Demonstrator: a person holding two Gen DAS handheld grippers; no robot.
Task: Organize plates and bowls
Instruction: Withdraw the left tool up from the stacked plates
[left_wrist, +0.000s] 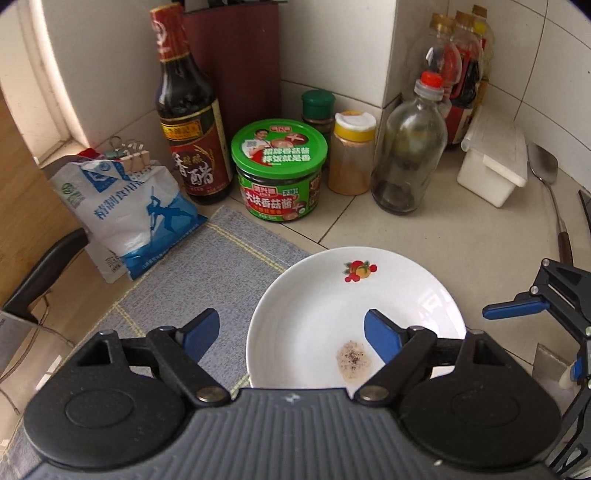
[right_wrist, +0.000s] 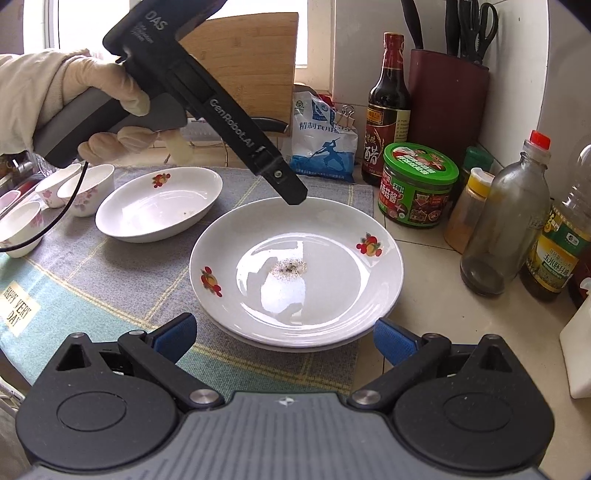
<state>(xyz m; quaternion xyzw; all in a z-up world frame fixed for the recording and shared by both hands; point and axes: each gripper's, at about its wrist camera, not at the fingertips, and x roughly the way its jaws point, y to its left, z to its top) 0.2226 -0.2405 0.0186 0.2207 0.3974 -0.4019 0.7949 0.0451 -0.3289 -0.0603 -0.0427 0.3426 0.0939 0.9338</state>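
Observation:
A white round plate (right_wrist: 295, 273) with fruit prints and a speck of residue lies on top of a second plate, half on the grey mat (right_wrist: 110, 273). It also shows in the left wrist view (left_wrist: 351, 295). A white oval dish (right_wrist: 159, 205) lies behind it on the left, with several small flowered bowls (right_wrist: 86, 188) beyond. My left gripper (left_wrist: 291, 334) is open above the plate's left rim. My right gripper (right_wrist: 284, 338) is open at the plate's near edge and shows in the left wrist view (left_wrist: 517, 306). Both are empty.
Behind the plate stand a vinegar bottle (left_wrist: 188, 122), green sauce jar (left_wrist: 280, 173), yellow-capped spice jar (left_wrist: 352, 155), glass bottle (left_wrist: 410, 147), salt bag (left_wrist: 125, 206), knife block (right_wrist: 447, 92) and oil bottle (right_wrist: 561, 236). A white box (left_wrist: 495, 158) and spatula (left_wrist: 546, 173) lie at right.

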